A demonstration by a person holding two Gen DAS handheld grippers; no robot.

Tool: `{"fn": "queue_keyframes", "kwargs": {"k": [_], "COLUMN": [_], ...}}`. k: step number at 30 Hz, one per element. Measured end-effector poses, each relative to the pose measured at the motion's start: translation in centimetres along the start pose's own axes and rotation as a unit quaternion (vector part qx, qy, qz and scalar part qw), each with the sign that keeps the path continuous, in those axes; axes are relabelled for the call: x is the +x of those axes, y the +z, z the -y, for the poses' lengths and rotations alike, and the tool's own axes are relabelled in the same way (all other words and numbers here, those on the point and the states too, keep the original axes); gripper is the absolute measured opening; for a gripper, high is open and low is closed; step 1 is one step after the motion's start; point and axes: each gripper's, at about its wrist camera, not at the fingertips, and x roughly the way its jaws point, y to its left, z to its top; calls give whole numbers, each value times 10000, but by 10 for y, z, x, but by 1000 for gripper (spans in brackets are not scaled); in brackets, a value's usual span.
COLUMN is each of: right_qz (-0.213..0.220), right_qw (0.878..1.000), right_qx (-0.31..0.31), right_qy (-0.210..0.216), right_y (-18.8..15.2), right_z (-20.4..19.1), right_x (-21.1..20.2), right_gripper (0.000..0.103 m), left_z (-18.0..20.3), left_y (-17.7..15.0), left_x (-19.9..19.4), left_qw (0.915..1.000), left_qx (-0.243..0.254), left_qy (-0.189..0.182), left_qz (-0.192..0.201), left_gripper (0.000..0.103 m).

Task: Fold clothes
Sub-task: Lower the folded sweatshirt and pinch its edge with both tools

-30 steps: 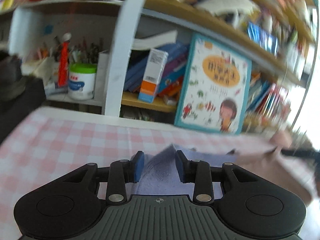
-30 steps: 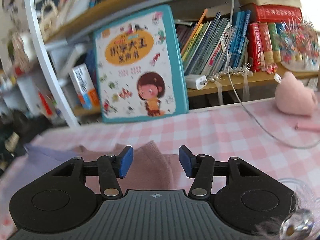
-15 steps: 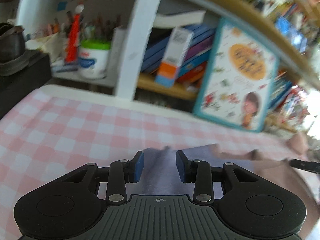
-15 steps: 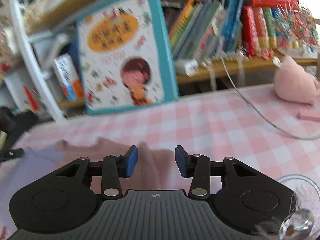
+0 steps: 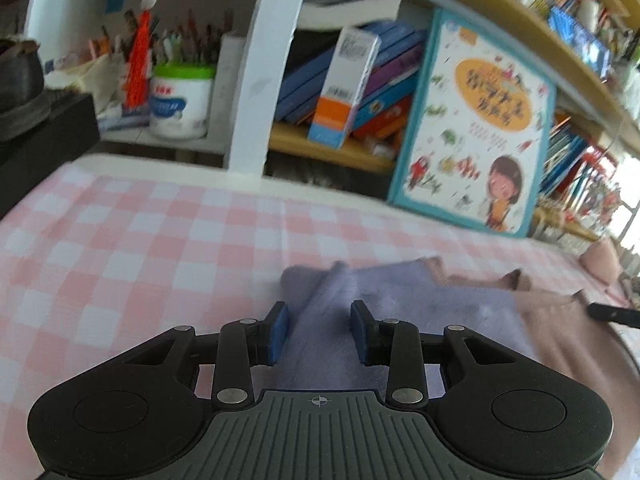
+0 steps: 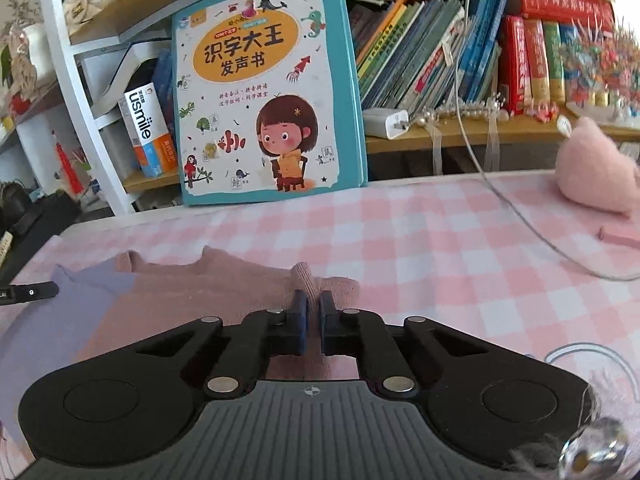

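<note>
Already the right gripper (image 6: 313,305) had its jaws pinching a pink fold of the garment (image 6: 168,300). The left gripper (image 5: 319,330) had its jaws spread, closing around a purple fold without pressing it. The garment lay flat on the checked worktop (image 6: 420,248), long side running left to right. Next, the left jaws probably needed to pinch, then both lift together.

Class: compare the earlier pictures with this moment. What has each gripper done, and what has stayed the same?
The right gripper closed its jaws on a fold of the pink garment. The left gripper, jaws closing slightly, straddles the lilac cloth without pinching it. Picture book and checked tablecloth are unchanged.
</note>
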Motion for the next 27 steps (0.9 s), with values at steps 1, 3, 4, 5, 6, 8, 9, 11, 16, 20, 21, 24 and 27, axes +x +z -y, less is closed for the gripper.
{"fn": "queue_keyframes", "kwargs": {"k": [1, 3, 4, 5, 6, 8, 9, 11, 16, 20, 21, 24, 27], "right_qz": [50, 223, 308, 392, 425, 161, -29, -95, -113, -105, -106, -108, -118], "right_qw": [10000, 9997, 9995, 9992, 9991, 9999, 10000, 9998, 9990, 9982, 9979, 9971, 9971], "right_qx": [1, 32, 40, 49, 48, 24, 46, 179, 424, 577, 624, 733, 729], "right_qy": [-13, 11, 34, 57, 64, -40, -79, -5, 87, 123, 144, 197, 183], "right_y": [0, 3, 4, 5, 6, 4, 1, -2, -4, -5, -5, -5, -4], "right_z": [-1, -2, -2, -3, -3, -1, 1, 7, 13, 17, 18, 21, 20], "right_x": [-2, -10, -13, -17, -19, -9, -1, 4, 4, 4, 4, 4, 3], "right_gripper": [4, 4, 4, 4, 4, 4, 4, 5, 5, 5, 5, 5, 5], "left_z": [-2, -2, -1, 0, 0, -2, -4, -7, -7, -11, -12, -13, -11], "left_y": [-1, -2, -3, -4, -5, -4, -4, -4, -5, -6, -6, -6, -6], "left_x": [0, -2, -2, -2, -2, -1, -1, -1, -1, -1, -1, -1, -1], "left_qw": [10000, 10000, 10000, 9999, 9999, 10000, 9999, 9998, 9997, 9994, 9993, 9991, 9993], "left_qx": [-53, -28, 36, 85, 97, 30, -18, -90, -85, -184, -230, -252, -191], "left_qy": [-29, -20, -2, 5, -2, -60, -99, -170, -193, -263, -288, -312, -290], "left_qz": [10, 59, 60, 59, 64, 47, 50, 64, 91, 110, 118, 121, 105], "left_gripper": [33, 33, 33, 33, 33, 33, 33, 33, 33, 33, 33, 33, 33]}}
